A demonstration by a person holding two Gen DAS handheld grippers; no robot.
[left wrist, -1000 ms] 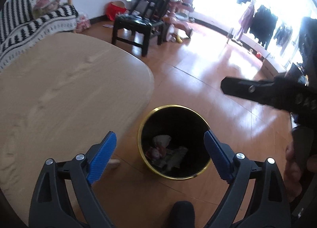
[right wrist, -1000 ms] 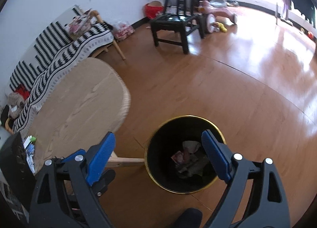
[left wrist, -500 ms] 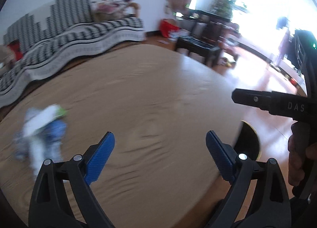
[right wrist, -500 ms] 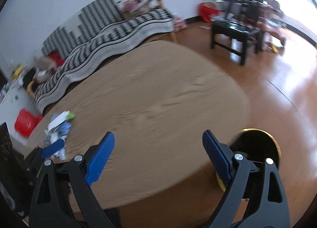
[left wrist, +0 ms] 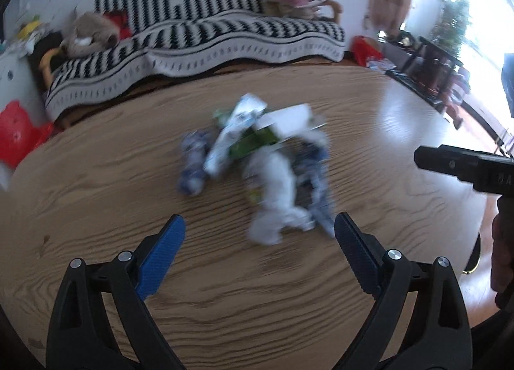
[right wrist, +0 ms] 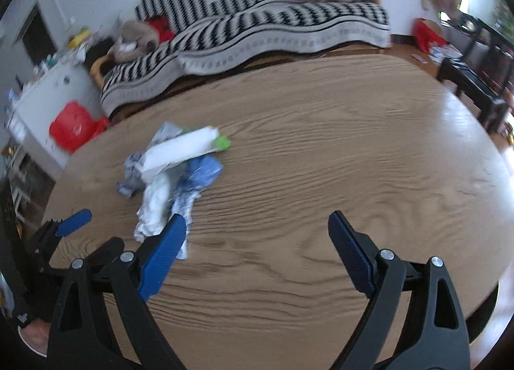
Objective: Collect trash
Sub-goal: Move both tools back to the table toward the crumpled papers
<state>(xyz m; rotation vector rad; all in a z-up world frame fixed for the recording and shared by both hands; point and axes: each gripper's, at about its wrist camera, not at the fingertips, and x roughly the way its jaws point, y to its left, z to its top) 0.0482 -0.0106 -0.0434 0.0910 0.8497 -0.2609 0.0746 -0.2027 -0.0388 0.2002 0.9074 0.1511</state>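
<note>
Both of your grippers hang spread wide with nothing between the blue pads: your left gripper (left wrist: 258,243) points at the blurred heap of crumpled white, blue and green wrappers (left wrist: 257,164) lying on the light oval wooden table (left wrist: 96,196). Your right gripper (right wrist: 257,238) hovers over bare tabletop, the heap just beyond its left pad (right wrist: 163,249).

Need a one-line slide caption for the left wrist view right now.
Open left gripper with blue pads poised above a blurred pile of white, blue and green wrappers on the oval wooden table.
</note>
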